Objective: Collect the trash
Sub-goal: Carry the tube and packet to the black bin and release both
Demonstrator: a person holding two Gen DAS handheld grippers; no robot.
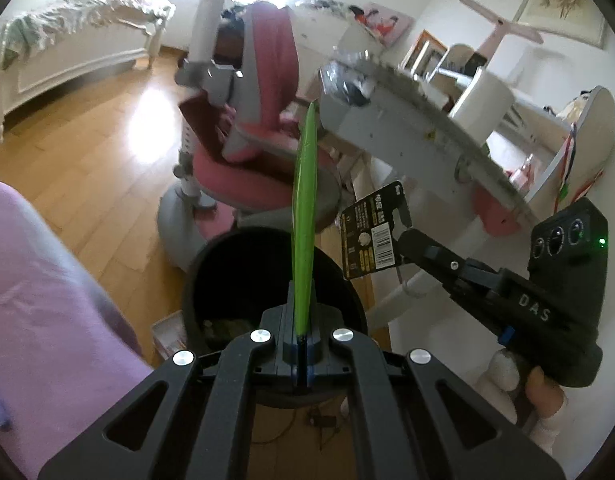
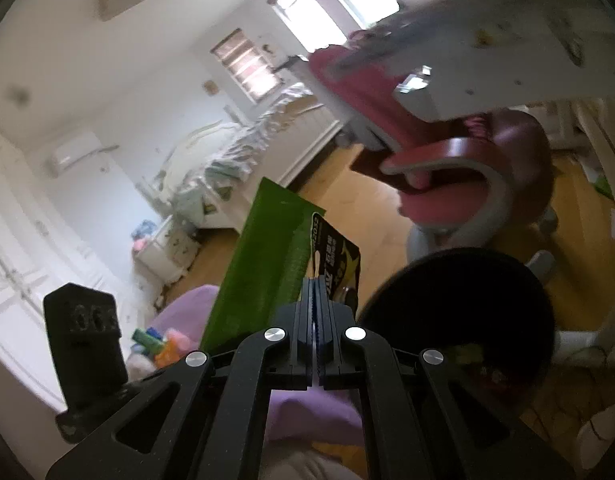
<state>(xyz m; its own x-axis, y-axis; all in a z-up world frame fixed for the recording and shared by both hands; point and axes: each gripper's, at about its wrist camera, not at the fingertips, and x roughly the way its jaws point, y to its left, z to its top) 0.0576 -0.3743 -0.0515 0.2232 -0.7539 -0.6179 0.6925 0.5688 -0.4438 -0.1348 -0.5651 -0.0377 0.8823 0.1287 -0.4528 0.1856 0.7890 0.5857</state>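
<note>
Holding trash over the bin point(image 1: 211, 276): left gripper point(image 1: 303, 344) pinches a green wrapper point(image 1: 305, 208), long axis running up frame centre, directly above the bin mouth. Right gripper point(image 1: 399, 240), centre-right, clamps a black card point(image 1: 369, 236) just right of the rim. Left is nearer; judge it drops first.

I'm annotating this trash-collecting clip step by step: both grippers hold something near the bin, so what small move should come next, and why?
Probably open the left gripper. Its fingers are shut on the green wrapper, which stands edge-on directly over the black bin's open mouth, so it should drop inside. The right gripper pinches the black battery card beside the rim, so it looks like it needs to shift over first.
</note>
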